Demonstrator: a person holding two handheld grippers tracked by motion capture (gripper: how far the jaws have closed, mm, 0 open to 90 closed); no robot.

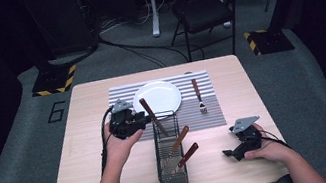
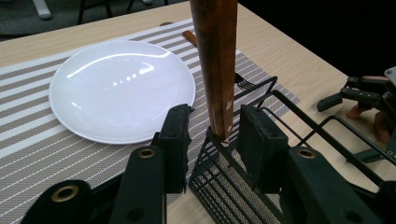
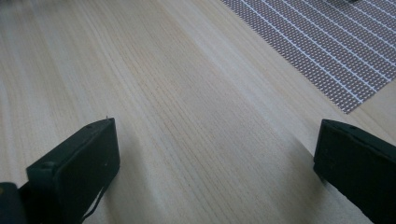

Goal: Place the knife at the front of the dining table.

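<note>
A black wire cutlery basket (image 1: 172,173) stands on the table in front of the white plate (image 1: 157,97). Three wooden-handled utensils lean in it. My left gripper (image 1: 147,120) reaches the rearmost handle (image 1: 150,113) from the left. In the left gripper view that handle (image 2: 217,70) stands upright between the jaws of my left gripper (image 2: 215,140), with a gap showing on its left side, so the jaws are open around it. My right gripper (image 1: 228,152) rests on the table at the right, and the right gripper view shows it (image 3: 215,158) open over bare wood.
A fork (image 1: 198,96) lies on the striped placemat (image 1: 121,96) right of the plate. Two more handles (image 1: 180,140) (image 1: 188,155) slant out of the basket toward the right. Behind the table stands a folding chair (image 1: 206,5). Bare wood (image 1: 89,175) lies left of the basket.
</note>
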